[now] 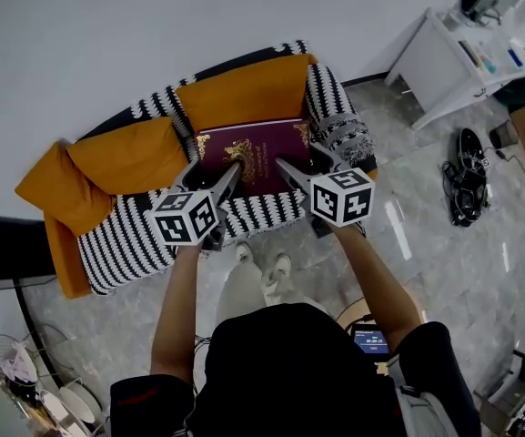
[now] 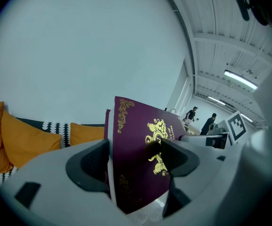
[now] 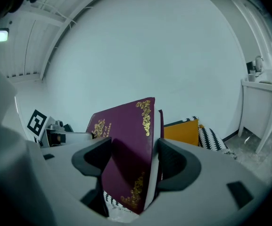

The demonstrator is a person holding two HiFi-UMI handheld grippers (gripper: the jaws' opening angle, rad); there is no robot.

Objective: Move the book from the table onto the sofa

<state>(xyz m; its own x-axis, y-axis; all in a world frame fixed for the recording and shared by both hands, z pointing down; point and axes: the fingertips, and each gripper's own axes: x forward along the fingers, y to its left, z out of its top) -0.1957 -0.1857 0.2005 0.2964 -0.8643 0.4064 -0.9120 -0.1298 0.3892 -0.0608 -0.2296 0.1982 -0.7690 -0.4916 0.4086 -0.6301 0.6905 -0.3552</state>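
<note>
Clamping the book [image 2: 135, 126] in the left gripper [image 2: 136, 160], jaws narrowed onto front and back cover with the page block between them. Hiding the book's lowest corner behind that gripper's own grey body. Showing only a gold crest and a scrolled corner ornament on the cover, and leaving the lettering beside the crest too small to read.

Pinching the same book [image 3: 126, 131] in the right gripper [image 3: 130, 163] as well, jaws drawn in tight on it. Losing its bottom edge down between the jaws.

Covering part of the near edge of the book [image 1: 255, 148] in the head view. Reaching in with the left gripper [image 1: 229, 173] from the near left and the right gripper [image 1: 285, 167] from the near right, tips angling toward each other.

Holding the book over the seat of the sofa [image 1: 126, 244], just in front of the orange back cushion [image 1: 244, 89]. Not revealing whether the underside is touching the seat or hanging just clear of it.

Facing the maroon cover up toward the head camera. Running the long axis side to side along the sofa, with one long edge toward the person.

Blocking the middle of the sofa's striped front behind the grippers' bodies and the person's forearms [image 1: 176, 303].

Further out, showing a second orange cushion [image 1: 126, 157] to the left. Setting a grey floor [image 1: 444, 244] and a white desk [image 1: 449, 57] well apart on the right.
</note>
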